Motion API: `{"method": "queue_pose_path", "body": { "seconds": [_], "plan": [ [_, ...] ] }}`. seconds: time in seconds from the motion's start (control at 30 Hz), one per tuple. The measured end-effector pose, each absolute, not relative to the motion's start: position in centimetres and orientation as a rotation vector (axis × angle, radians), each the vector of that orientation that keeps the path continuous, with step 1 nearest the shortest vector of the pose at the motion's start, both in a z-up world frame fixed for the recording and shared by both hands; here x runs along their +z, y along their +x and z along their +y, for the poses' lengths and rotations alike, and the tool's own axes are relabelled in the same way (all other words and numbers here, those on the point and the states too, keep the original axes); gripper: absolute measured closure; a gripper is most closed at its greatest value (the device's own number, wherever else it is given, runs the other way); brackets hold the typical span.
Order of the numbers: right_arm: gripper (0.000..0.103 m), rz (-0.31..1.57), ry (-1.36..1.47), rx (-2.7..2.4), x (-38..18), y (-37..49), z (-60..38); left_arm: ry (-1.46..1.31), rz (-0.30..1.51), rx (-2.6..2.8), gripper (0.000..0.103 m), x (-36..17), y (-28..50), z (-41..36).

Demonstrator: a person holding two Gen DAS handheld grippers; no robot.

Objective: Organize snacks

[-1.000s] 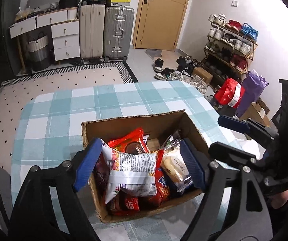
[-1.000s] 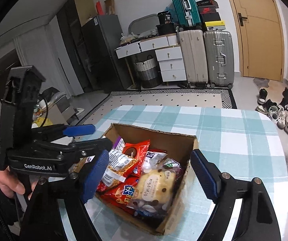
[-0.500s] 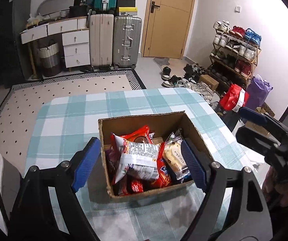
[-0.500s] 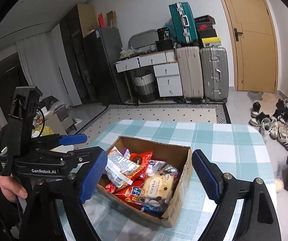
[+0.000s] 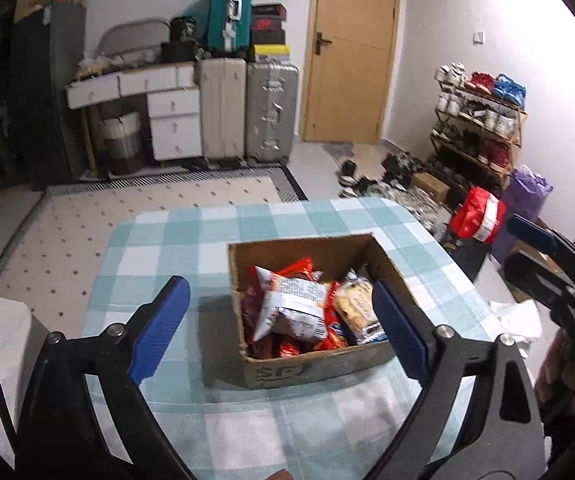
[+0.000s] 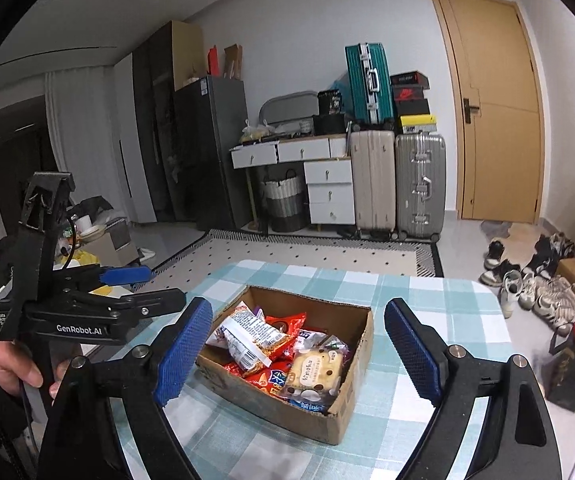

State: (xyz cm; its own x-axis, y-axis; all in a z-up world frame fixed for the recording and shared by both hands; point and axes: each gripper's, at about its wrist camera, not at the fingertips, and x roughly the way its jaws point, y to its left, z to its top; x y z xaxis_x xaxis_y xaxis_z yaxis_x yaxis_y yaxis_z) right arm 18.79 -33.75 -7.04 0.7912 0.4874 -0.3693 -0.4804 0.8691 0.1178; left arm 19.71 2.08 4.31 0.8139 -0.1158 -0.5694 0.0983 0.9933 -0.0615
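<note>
An open cardboard box [image 5: 311, 364] [image 6: 287, 408] stands on the teal checked table [image 5: 167, 248] [image 6: 427, 300]. It holds several snack packs: a white chip bag [image 5: 291, 304] [image 6: 247, 336] on top, red packs [image 5: 299, 268] [image 6: 287, 320] and a bread pack [image 5: 357, 304] [image 6: 313, 372]. My left gripper [image 5: 277, 286] hangs above and short of the box, its jaws opening with nothing gripped. My right gripper [image 6: 297, 306] is likewise back from the box, jaws opening and empty. Each gripper shows in the other's view: the left gripper [image 6: 127, 280] at the left, the right gripper [image 5: 535, 240] at the right.
A person's hand [image 6: 11, 364] holds the left gripper's handle. Beyond the table lie a dotted rug [image 5: 147, 200], suitcases [image 5: 247, 112], white drawers [image 6: 327, 188], a wooden door [image 6: 495, 112], a shoe rack [image 5: 475, 128] and a red bag [image 5: 477, 214] on the floor.
Both grippers have drawn back and upward from the box, which now looks smaller and farther off. Both pairs of jaws stand wider; the left no longer straddles the snacks.
</note>
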Motion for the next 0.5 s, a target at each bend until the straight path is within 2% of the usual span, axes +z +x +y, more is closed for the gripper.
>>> {"method": "queue_pose_path", "body": {
  "seconds": [0.1, 0.27, 0.5],
  "plan": [
    [0.013, 0.382, 0.017, 0.515, -6.9, 17.7, -33.9, -0.034, 0.575, -0.088, 0.001, 5.0, 18.5, 2.5],
    [0.008, 0.34, 0.009, 0.501, -6.7, 15.6, -34.4, -0.042, 0.525, -0.059, 0.001, 5.8, 16.6, 3.3],
    [0.007, 0.265, -0.016, 0.483, -6.8, 13.0, -35.2, 0.011, 0.457, -0.039, 0.001, 5.5, 14.3, 3.2]
  ]
}}
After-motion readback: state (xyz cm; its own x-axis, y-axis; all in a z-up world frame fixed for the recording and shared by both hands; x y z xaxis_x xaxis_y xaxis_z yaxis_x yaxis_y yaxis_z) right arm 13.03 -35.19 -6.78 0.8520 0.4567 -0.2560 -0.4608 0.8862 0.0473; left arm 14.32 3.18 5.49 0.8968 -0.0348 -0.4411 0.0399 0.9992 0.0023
